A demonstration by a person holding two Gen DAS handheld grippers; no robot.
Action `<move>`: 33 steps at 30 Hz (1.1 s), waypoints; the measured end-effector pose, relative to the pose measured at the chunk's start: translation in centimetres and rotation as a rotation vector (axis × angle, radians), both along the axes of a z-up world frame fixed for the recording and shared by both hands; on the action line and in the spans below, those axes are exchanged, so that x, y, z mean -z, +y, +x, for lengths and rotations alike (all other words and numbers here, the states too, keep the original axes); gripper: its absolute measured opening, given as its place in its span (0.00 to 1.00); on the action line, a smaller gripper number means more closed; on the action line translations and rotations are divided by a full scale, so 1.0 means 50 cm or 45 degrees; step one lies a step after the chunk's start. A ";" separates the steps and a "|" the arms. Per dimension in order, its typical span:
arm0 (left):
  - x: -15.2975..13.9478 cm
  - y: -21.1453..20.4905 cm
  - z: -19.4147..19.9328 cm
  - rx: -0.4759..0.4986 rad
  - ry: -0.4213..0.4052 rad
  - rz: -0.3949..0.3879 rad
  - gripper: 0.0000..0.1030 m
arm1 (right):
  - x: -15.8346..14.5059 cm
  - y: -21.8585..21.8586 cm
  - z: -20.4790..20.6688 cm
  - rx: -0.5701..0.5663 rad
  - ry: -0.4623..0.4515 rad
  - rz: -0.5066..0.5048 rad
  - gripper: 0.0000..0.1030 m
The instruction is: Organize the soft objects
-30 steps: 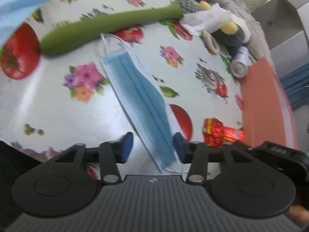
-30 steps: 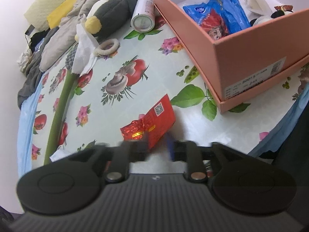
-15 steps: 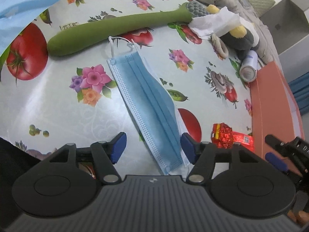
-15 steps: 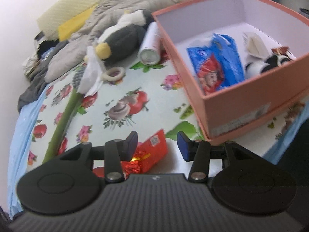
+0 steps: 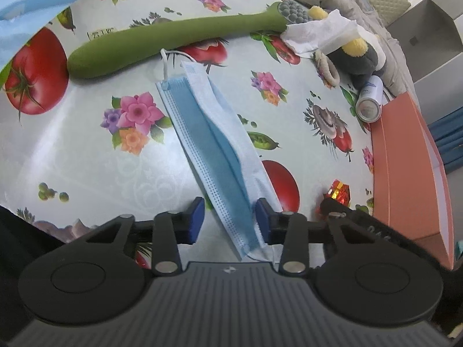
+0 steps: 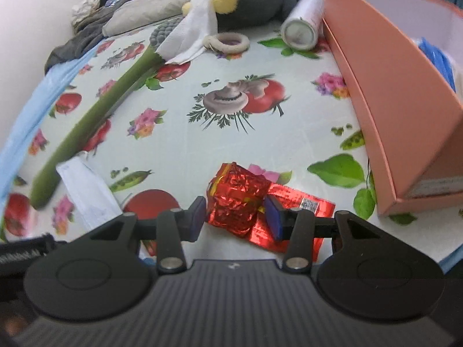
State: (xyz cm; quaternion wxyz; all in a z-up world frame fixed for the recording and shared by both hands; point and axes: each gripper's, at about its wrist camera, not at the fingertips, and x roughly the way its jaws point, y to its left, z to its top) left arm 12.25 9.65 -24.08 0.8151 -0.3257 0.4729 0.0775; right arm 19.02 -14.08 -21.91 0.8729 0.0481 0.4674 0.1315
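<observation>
A blue face mask (image 5: pixel 214 144) lies flat on the flowered tablecloth (image 5: pixel 86 150). Its near end sits between the jaws of my left gripper (image 5: pixel 230 212), which are closing; the right pad (image 5: pixel 262 214) is at the mask's edge and the left pad (image 5: pixel 196 211) stands clear of it. A crumpled red foil packet (image 6: pixel 237 199) lies on the cloth between the pads of my right gripper (image 6: pixel 235 214), which flank it closely without squeezing it. The same packet (image 5: pixel 337 192) shows in the left wrist view beside the right gripper's tip.
The salmon cardboard box (image 6: pixel 385 92) stands to the right, with a blue packet inside. A long green plush stem (image 5: pixel 162 40), a white tissue (image 6: pixel 194 34), a penguin plush (image 6: pixel 249 3), a cord ring (image 6: pixel 227 40), a white can (image 6: pixel 302 26) and bedding lie at the back.
My left gripper's jaws widened, then narrowed around the mask's near end. My right gripper rolled and dropped back to the cloth, and the red packet now lies between its pads.
</observation>
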 end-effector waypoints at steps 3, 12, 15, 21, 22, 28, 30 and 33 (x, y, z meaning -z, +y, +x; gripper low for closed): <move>0.001 0.001 -0.001 0.002 -0.003 -0.006 0.40 | 0.002 -0.001 0.002 -0.006 -0.006 -0.010 0.45; 0.003 0.005 -0.002 0.003 -0.007 -0.025 0.39 | -0.003 -0.005 0.003 -0.008 -0.004 0.000 0.41; 0.003 0.008 -0.003 -0.004 -0.006 -0.029 0.39 | -0.022 0.000 -0.008 -0.048 -0.034 0.022 0.40; 0.004 0.022 -0.010 -0.052 -0.020 -0.052 0.40 | -0.049 0.035 -0.040 -0.204 -0.056 0.080 0.40; 0.004 0.024 -0.010 -0.055 -0.020 -0.058 0.40 | -0.048 0.041 -0.044 -0.229 -0.056 0.084 0.40; 0.006 0.033 -0.013 -0.087 -0.028 -0.097 0.40 | -0.025 0.074 -0.057 -0.336 -0.012 0.082 0.40; 0.007 0.036 -0.013 -0.094 -0.033 -0.126 0.40 | -0.017 0.086 -0.063 -0.382 0.003 0.081 0.40; 0.010 0.036 -0.009 -0.097 -0.032 -0.161 0.40 | -0.006 0.101 -0.076 -0.426 0.026 0.072 0.40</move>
